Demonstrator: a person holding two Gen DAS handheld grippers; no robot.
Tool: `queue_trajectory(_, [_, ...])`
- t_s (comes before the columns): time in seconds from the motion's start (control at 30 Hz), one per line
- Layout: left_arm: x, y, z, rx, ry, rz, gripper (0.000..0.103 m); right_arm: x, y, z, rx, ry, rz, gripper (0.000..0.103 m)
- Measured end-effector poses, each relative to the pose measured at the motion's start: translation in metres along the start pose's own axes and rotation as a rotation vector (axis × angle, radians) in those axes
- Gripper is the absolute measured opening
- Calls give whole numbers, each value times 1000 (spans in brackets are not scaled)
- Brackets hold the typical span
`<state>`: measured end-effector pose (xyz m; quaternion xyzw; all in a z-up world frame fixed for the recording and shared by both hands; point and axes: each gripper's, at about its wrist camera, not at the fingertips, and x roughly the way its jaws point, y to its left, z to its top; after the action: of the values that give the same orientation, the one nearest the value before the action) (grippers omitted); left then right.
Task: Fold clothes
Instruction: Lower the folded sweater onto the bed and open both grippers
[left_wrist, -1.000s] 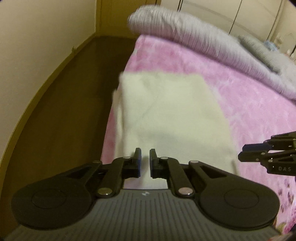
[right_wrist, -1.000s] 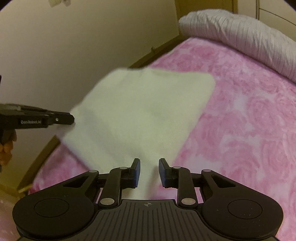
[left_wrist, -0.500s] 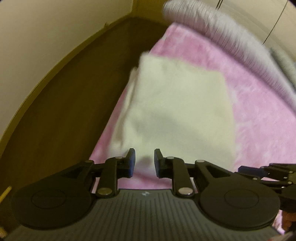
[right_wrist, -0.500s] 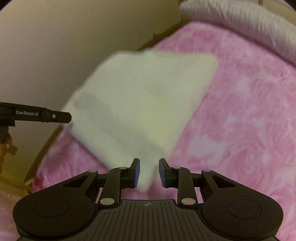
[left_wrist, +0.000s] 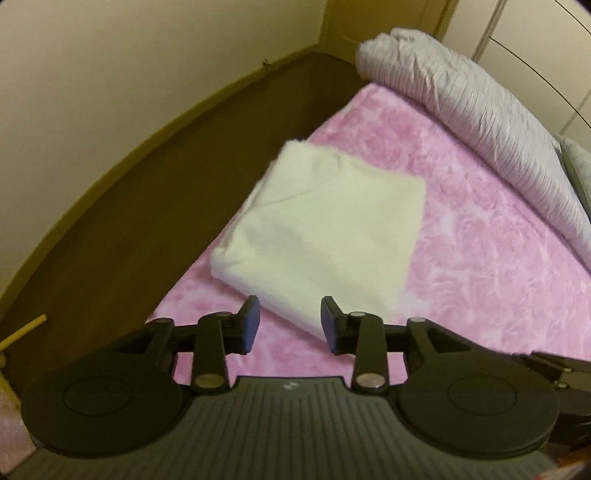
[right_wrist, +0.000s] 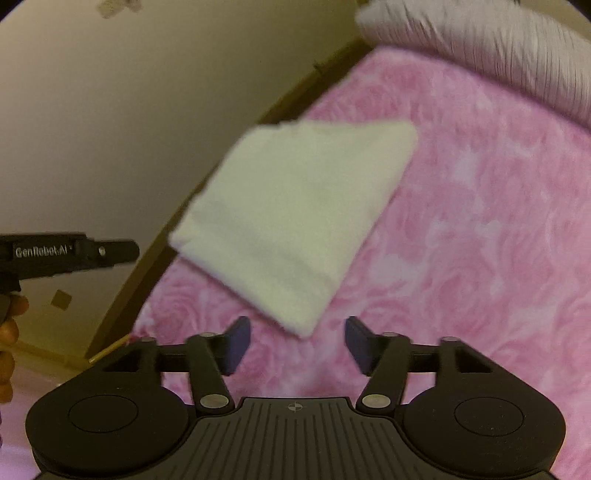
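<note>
A cream white garment (left_wrist: 325, 229) lies folded into a flat rectangle on the pink bed cover (left_wrist: 498, 266), close to the bed's left edge. It also shows in the right wrist view (right_wrist: 295, 214). My left gripper (left_wrist: 290, 325) is open and empty, held just short of the garment's near corner. My right gripper (right_wrist: 297, 343) is open and empty, its fingers on either side of the near corner but back from it. The left gripper's fingers (right_wrist: 110, 251) show from the side at the left of the right wrist view.
A rolled grey striped duvet (left_wrist: 480, 107) lies along the far side of the bed, also in the right wrist view (right_wrist: 498, 44). Dark wooden floor (left_wrist: 129, 229) and a beige wall (left_wrist: 110, 74) run along the bed's left edge.
Both grippers have opened wider, let go of the garment and pulled back. The garment now lies flat on the bed.
</note>
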<state>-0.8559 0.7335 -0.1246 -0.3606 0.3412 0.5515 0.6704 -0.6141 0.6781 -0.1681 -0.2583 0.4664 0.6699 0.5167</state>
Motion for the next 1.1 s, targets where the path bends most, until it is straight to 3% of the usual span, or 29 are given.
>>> queue_trajectory(0.2, [-77, -66, -52, -89, -41, 77, 34, -78, -12, -3, -61, -50, 44, 63])
queue_trajectory(0.33, [-125, -114, -92, -147, -84, 179, 34, -133, -32, -17, -137, -48, 62, 63])
queue_trajectory(0.5, [-175, -160, -137, -301, -191, 144, 40, -199, -59, -37, -203, -78, 80, 63])
queue_trajectory(0.57, [-190, -175, -150, -351, -195, 135, 41, -222, -68, -44, -224, -97, 81, 63])
queue_trajectory(0.77, [-218, -223, -175, -298, -173, 214, 41, -268, -77, -57, -290, -128, 107, 63])
queue_trajectory(0.97, [-218, -248, -185, -280, -170, 256, 41, -280, -83, -70, -343, -101, 141, 63])
queue_trajectory(1.1, [-210, -259, -188, -246, -140, 302, 41, -282, -84, -73, -401, -120, 111, 63])
